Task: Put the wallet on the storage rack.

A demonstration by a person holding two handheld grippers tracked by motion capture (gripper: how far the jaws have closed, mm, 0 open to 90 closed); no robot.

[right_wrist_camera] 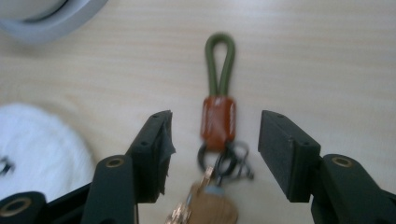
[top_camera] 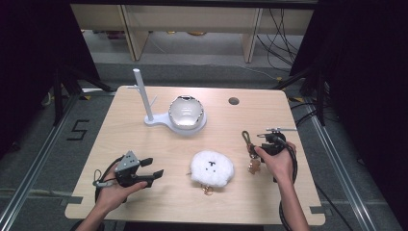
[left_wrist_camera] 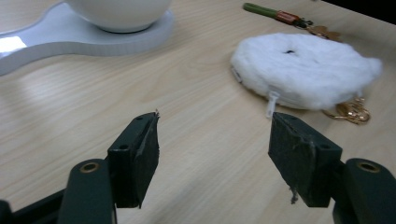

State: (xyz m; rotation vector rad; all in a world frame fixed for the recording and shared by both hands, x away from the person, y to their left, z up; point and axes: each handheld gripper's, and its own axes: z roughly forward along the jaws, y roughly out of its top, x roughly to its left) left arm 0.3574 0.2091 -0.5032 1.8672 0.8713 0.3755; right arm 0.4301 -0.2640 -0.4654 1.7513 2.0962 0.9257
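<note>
We line up on the keychain, both claws apart.
Our right claw straddles the green-looped, orange-banded keychain beside the fluffy white round pouch; next, close. Left claw waits empty.

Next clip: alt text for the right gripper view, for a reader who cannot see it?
The open right gripper straddles a keychain lying on the wooden table, its green loop pointing away and rings and a charm toward the camera; the jaws do not touch it. A white fluffy pouch sits at left.

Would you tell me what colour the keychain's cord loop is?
Olive green cord loop, above a reddish-brown leather band; clearest in the right gripper view.
</note>
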